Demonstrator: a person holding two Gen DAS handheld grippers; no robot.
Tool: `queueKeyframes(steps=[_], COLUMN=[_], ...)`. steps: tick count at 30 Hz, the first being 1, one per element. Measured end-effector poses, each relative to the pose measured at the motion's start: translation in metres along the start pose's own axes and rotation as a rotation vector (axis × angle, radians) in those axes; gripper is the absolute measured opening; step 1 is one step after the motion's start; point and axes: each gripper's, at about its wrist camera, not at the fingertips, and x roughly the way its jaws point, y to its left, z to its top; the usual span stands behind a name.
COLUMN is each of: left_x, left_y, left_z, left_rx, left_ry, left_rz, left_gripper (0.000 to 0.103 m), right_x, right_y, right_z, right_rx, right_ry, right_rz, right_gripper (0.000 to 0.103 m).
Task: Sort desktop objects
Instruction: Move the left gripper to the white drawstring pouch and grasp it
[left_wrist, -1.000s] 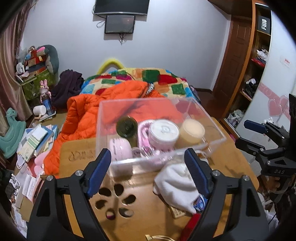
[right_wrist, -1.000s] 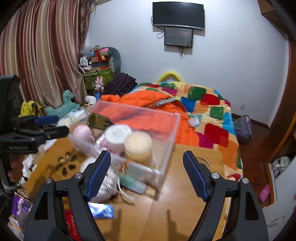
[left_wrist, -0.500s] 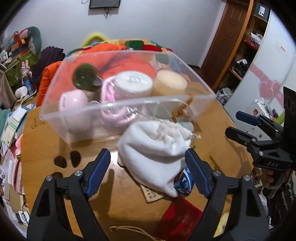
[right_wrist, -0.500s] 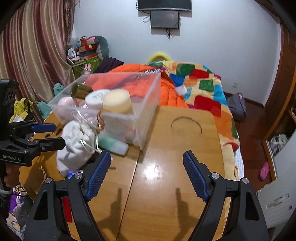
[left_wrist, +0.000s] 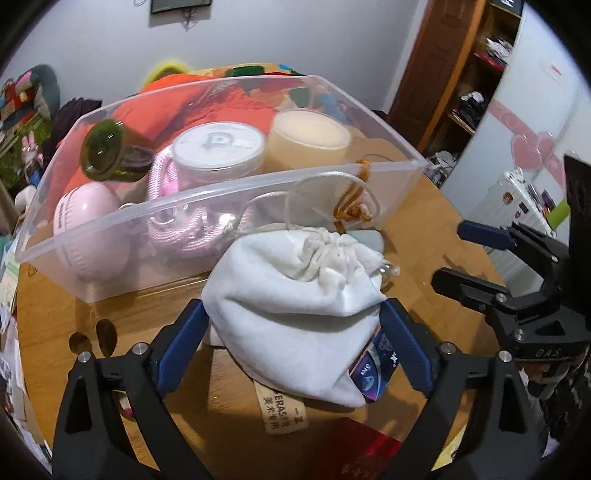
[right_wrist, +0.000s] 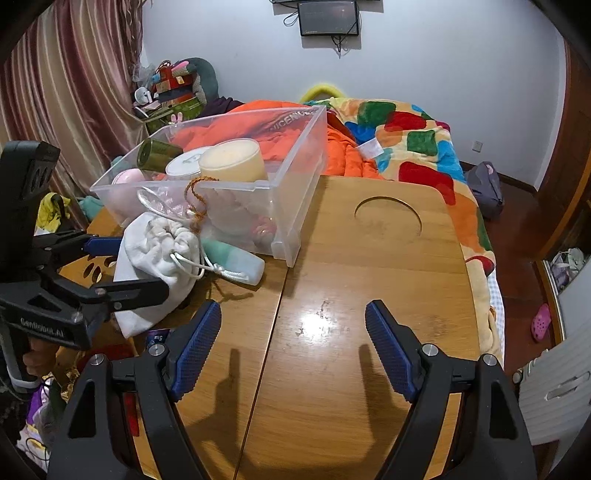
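A white drawstring pouch (left_wrist: 295, 295) lies on the wooden table (right_wrist: 369, 277) against the front of a clear plastic bin (left_wrist: 221, 184). My left gripper (left_wrist: 293, 343) straddles the pouch's near end; its jaws are opening and the blue pads sit at the cloth's sides without squeezing it. The bin holds a green bottle (left_wrist: 107, 151), a white jar (left_wrist: 218, 147), a cream jar (left_wrist: 310, 136) and a pink round case (left_wrist: 88, 229). My right gripper (right_wrist: 293, 343) hangs open over bare wood, nothing between its fingers. In the right wrist view the pouch (right_wrist: 155, 254) sits between the left gripper's fingers (right_wrist: 129, 267).
A teal tube (right_wrist: 236, 262) lies between pouch and bin. Under the pouch are an eraser (left_wrist: 280, 410) and a small blue pack (left_wrist: 373, 373); a red packet (left_wrist: 354, 454) lies nearer. A bed with an orange jacket stands behind the table. The right gripper (left_wrist: 465, 256) is to the pouch's right.
My left gripper came down and forward until its fingers flank the pouch, and its jaws widened. My right gripper sank toward the tabletop, jaws unchanged.
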Motion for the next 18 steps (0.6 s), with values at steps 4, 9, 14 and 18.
queueKeyframes(steps=[4,9,14,18], left_x=[0.010,0.020,0.012,0.000], left_y=[-0.004,-0.010,-0.004,0.006], left_z=[-0.001,0.004,0.003,0.002], left_rx=[0.034,0.058,0.037,-0.019], left_ry=[0.022,0.023,-0.019,-0.041], left_rz=[0.018,0.065,0.074,0.045], left_gripper=[0.094,0.095,0.075,0.066], right_x=[0.002,0.005,0.006,0.009], right_y=[0.000,0.001,0.002,0.007], right_z=[0.000,0.000,0.000,0.002], right_rx=[-0.001,0.012,0.012,0.003], right_ry=[0.004,0.013,0.009,0.010], right_rz=[-0.001,0.005,0.008,0.013], right_gripper=[0.078,0.078,0.078,0.078])
